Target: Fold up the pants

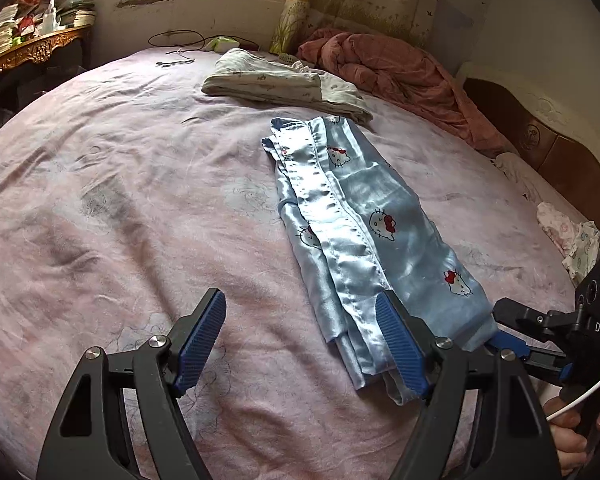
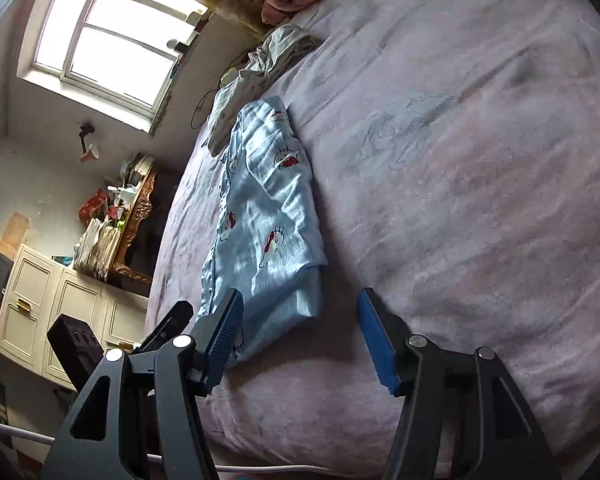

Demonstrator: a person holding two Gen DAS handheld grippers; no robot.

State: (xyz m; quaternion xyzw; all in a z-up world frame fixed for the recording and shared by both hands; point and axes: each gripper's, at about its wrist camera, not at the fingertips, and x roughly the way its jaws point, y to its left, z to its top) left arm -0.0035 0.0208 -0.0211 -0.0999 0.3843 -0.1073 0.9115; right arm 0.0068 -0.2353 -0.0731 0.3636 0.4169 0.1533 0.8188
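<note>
Light blue satin pants [image 1: 364, 216] with cat prints lie folded into a long narrow strip on the pink bed sheet [image 1: 120, 200]. My left gripper [image 1: 300, 298] is open at the strip's near end: its right finger [image 1: 400, 340] overlaps the cloth and its left finger is over bare sheet. Nothing is pinched. The right gripper [image 1: 512, 328] comes in from the right at that same end, held by a hand [image 1: 572, 432]. In the right wrist view the right gripper [image 2: 300, 296] is open, with the near corner of the pants [image 2: 268, 208] beside its left pad and untouched.
A folded grey-white garment [image 1: 284, 80] and a crumpled pink quilt [image 1: 392, 68] lie at the far side of the bed. Small clothes [image 1: 568, 236] sit by the headboard [image 1: 540, 140]. A cluttered gilt desk [image 1: 32, 48] and white cabinets [image 2: 60, 304] stand beyond the bed's left edge.
</note>
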